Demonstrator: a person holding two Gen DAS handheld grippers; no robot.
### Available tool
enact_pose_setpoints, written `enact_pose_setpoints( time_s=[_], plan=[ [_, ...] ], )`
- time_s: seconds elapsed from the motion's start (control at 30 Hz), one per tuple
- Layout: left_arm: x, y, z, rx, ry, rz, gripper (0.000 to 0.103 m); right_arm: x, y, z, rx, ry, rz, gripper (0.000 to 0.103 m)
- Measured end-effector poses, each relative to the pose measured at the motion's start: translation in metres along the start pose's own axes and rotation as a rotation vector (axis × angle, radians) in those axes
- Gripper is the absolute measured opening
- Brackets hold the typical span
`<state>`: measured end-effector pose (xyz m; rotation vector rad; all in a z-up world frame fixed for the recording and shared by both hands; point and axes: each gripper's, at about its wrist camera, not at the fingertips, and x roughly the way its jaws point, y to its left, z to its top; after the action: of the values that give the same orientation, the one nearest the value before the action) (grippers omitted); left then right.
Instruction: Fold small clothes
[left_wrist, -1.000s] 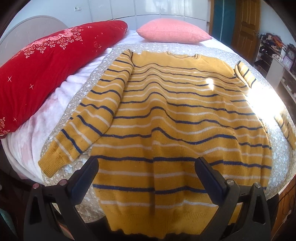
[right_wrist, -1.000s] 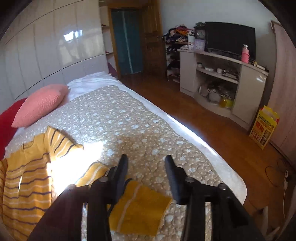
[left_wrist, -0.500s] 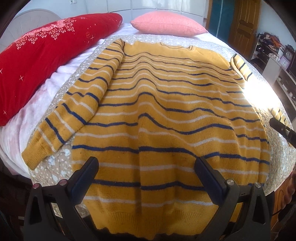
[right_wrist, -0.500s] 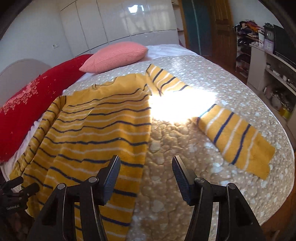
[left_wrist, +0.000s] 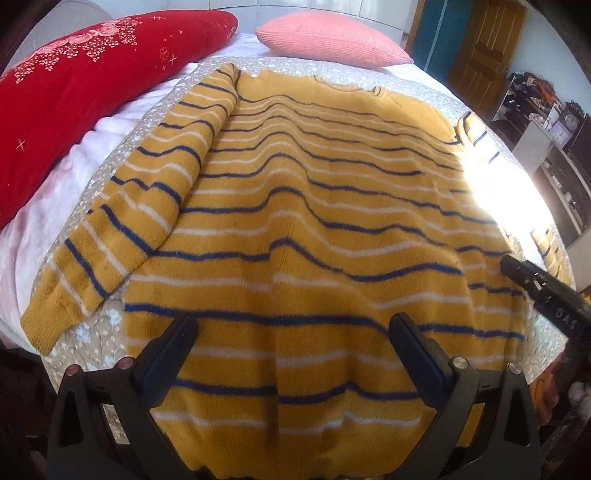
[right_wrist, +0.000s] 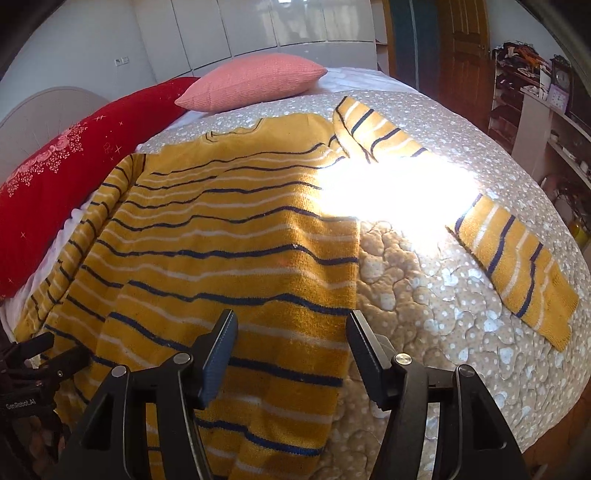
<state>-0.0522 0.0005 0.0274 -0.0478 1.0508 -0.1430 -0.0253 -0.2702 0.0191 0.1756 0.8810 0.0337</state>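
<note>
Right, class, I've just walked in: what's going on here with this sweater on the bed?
A person holds a claw in each hand over a yellow striped sweater spread flat on the bed. Folding has not started. The left claw hovers open over the hem; the right claw is open above the sweater's right edge. Neither grips anything. One sleeve lies along the body, the other sleeve stretches out across the quilt. Two pillows, red and pink, sit at the head.

"GenRoboLAI" is printed on the left hand-held gripper (right_wrist: 27, 373).
</note>
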Motion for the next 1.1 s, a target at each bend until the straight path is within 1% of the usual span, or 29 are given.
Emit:
enact_pose_setpoints(
  time_s=[0.13, 0.2, 0.27, 0.4, 0.5, 0.63, 0.77, 0.9, 1.0, 1.1],
  plan=[
    [0.001, -0.001, 0.024, -0.009, 0.008, -0.051, 0.103, 0.005, 0.003, 0.011, -0.012, -0.001, -0.009, 0.067],
    [0.006, -0.003, 0.035, -0.008, 0.015, -0.056, 0.103, 0.007, 0.004, 0.018, -0.017, -0.004, -0.016, 0.069],
    [0.013, -0.005, 0.046, -0.002, 0.018, -0.048, 0.103, 0.012, 0.005, 0.025, -0.019, -0.009, -0.025, 0.071],
    [0.026, -0.014, 0.066, 0.027, 0.023, -0.021, 0.103, 0.023, 0.004, 0.037, -0.009, -0.012, -0.031, 0.071],
    [0.040, -0.019, 0.075, 0.047, 0.045, -0.003, 0.103, 0.034, 0.004, 0.046, -0.005, -0.005, -0.029, 0.071],
    [0.055, -0.023, 0.078, 0.063, 0.076, 0.010, 0.103, 0.048, 0.001, 0.051, 0.012, 0.013, -0.020, 0.071],
    [0.067, -0.025, 0.073, 0.074, 0.106, 0.034, 0.103, 0.056, -0.001, 0.048, 0.018, 0.014, -0.006, 0.076],
    [0.070, -0.027, 0.071, 0.081, 0.103, 0.058, 0.103, 0.058, 0.004, 0.044, -0.018, -0.003, -0.003, 0.083],
    [0.071, -0.030, 0.071, 0.082, 0.105, 0.074, 0.103, 0.058, 0.003, 0.042, -0.022, -0.013, 0.007, 0.084],
    [0.068, -0.032, 0.070, 0.079, 0.099, 0.083, 0.103, 0.056, -0.002, 0.042, -0.008, -0.020, 0.039, 0.084]
  ],
)
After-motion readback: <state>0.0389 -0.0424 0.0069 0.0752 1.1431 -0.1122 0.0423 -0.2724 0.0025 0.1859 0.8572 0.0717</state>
